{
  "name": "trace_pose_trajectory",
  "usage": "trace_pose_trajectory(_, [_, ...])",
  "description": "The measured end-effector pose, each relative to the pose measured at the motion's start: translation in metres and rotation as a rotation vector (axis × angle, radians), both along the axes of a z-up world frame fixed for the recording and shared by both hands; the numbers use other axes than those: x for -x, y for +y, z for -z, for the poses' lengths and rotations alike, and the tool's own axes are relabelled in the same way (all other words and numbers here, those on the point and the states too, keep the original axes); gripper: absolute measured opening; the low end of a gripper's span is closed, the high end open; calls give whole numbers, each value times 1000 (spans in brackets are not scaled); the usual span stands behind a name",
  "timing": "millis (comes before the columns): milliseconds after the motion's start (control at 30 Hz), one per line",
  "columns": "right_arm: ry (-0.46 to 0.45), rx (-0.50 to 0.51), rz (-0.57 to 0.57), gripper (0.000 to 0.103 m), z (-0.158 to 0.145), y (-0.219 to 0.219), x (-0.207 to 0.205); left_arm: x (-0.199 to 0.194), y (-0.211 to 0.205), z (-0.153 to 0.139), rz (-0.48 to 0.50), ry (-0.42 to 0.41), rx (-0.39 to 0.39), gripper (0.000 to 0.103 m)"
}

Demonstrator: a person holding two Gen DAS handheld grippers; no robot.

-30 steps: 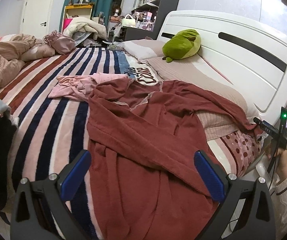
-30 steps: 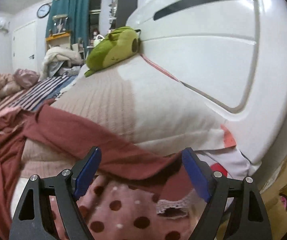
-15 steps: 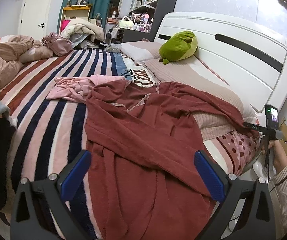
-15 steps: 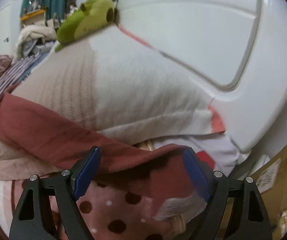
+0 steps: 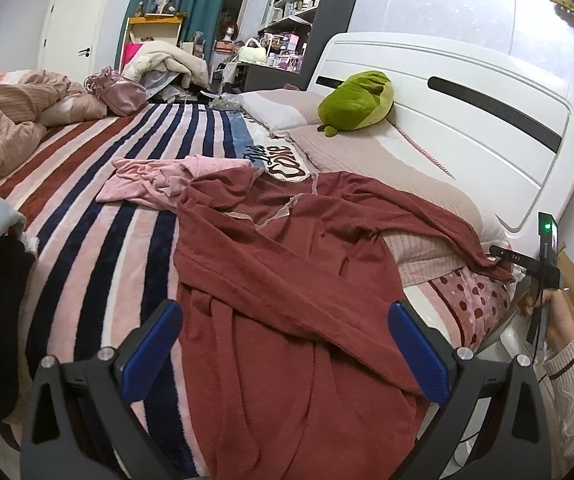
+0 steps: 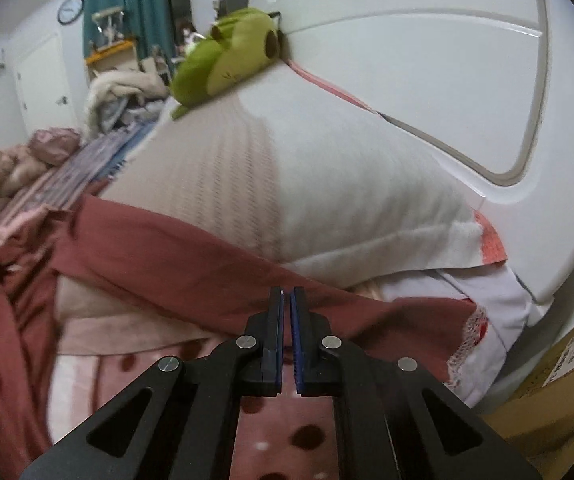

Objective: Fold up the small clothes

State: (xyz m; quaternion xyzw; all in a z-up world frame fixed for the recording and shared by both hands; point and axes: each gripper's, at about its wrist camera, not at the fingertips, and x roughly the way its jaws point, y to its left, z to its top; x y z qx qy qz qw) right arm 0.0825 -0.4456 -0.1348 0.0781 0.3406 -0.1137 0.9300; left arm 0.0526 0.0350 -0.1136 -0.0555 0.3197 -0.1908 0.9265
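You're at a cluttered bedroom's bed (image 5: pixel 99 216), its striped blanket carrying the dark red robe (image 5: pixel 287 288) spread beside a pink garment (image 5: pixel 155 180). One sleeve (image 6: pixel 191 256) trails over the pillow (image 6: pixel 287 184) toward the headboard (image 6: pixel 427 80). Your right gripper (image 6: pixel 286 300) has just been closing its jaws, now pressed together on that sleeve near its lace cuff (image 6: pixel 467 336). Your left gripper (image 5: pixel 283 344) hovers with jaws wide and empty over the robe's lower part. The bite looks thin: pull quickly and the fabric may slip free, or drag the pillow along.
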Motion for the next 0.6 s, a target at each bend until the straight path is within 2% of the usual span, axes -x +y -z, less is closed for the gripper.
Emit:
trace_pose_trajectory(100, [33, -2, 29, 1, 2, 1, -3, 1, 0, -1, 0, -1, 1, 101])
trace_pose_trajectory(133, [77, -38, 47, 5, 7, -4, -7, 1, 1, 0, -1, 0, 2, 101])
trace_pose_trajectory(167, [109, -101, 51, 13, 12, -8, -7, 1, 0, 0, -1, 0, 3, 101])
trace_pose_trajectory(233, [97, -230, 40, 56, 22, -13, 0, 0, 0, 0, -3, 4, 4, 101])
trace_pose_trajectory(267, [84, -265, 24, 61, 26, -11, 3, 0, 0, 1, -3, 6, 5, 101])
trace_pose_trajectory(433, [65, -323, 24, 63, 39, -13, -5, -1, -3, 0, 0, 8, -4, 101])
trace_pose_trajectory(600, [-23, -416, 52, 63, 40, -36, -11, 0, 1, -1, -16, 4, -9, 101])
